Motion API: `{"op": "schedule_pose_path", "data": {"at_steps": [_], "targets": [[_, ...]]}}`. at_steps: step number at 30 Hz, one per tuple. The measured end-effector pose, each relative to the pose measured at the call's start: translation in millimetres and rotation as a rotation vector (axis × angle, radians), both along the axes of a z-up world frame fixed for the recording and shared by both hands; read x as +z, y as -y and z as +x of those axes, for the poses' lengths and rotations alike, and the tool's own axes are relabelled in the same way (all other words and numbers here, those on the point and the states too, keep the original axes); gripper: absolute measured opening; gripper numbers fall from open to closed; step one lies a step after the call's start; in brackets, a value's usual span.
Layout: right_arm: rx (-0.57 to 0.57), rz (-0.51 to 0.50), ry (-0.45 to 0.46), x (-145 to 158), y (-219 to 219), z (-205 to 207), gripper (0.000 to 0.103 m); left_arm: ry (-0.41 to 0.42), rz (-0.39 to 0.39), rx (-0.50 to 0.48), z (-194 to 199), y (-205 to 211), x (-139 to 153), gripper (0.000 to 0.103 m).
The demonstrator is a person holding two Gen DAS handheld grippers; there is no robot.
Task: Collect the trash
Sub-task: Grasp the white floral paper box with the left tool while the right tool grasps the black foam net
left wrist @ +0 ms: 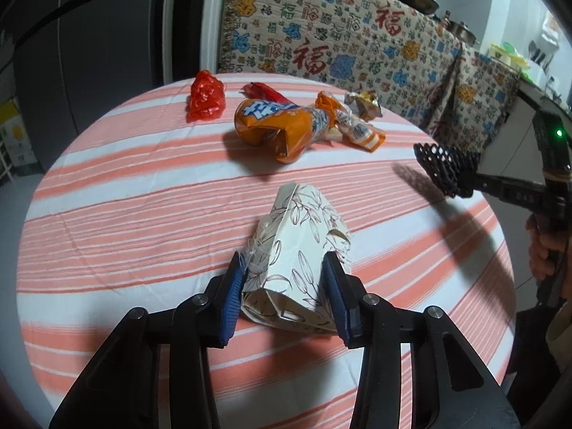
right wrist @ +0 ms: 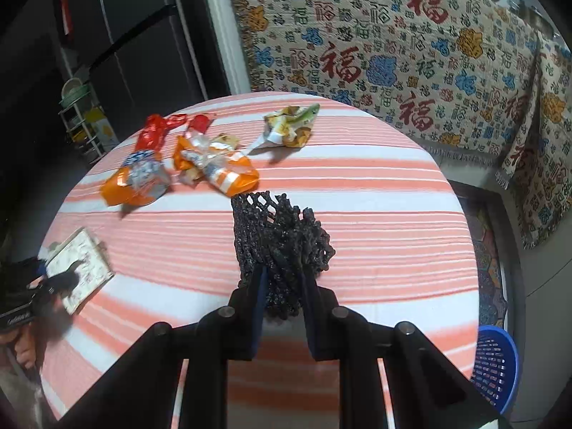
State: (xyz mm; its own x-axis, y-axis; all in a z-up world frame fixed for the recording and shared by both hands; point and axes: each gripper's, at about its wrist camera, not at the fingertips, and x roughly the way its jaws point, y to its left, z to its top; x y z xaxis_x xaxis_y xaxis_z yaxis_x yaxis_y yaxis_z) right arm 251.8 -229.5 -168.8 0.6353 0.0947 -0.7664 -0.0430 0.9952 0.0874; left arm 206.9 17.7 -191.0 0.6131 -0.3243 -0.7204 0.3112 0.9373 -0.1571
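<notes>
My left gripper is shut on a crushed white carton with a leaf print, held just above the round striped table. My right gripper is shut on a black foam net sleeve; the sleeve also shows at the right in the left wrist view. Further back on the table lie an orange snack bag, a red plastic wrapper, small orange wrappers and a crumpled foil wrapper. The carton shows at the left in the right wrist view.
A blue mesh basket stands on the floor right of the table. A patterned cloth covers the furniture behind the table. A dark fridge stands at the left. A green-yellow wrapper lies near the table's far edge.
</notes>
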Motion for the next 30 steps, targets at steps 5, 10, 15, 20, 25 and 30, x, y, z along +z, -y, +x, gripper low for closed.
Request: {"op": "schedule_pose_path", "data": {"at_steps": [5,10,15,20,25,30], "targets": [[0.029,0.010,0.031,14,-2,-25,0.019,0.024,0.002,-0.011,-6,9,10,0.042],[0.030,0.014,0.039,17,1,-41,0.019,0.023,0.008,-0.015,-6,18,9,0.040],[0.034,0.023,0.034,16,1,-50,0.019,0.003,0.009,-0.014,-9,22,3,0.041],[0.043,0.021,0.032,18,0,-61,0.019,-0.041,-0.008,-0.020,-7,19,-7,0.048],[0.041,0.016,0.025,19,1,-68,0.019,-0.080,0.009,-0.039,-3,24,-12,0.069],[0.042,0.006,0.027,21,1,-73,0.019,-0.076,0.003,-0.072,0,30,-10,0.046]]}}
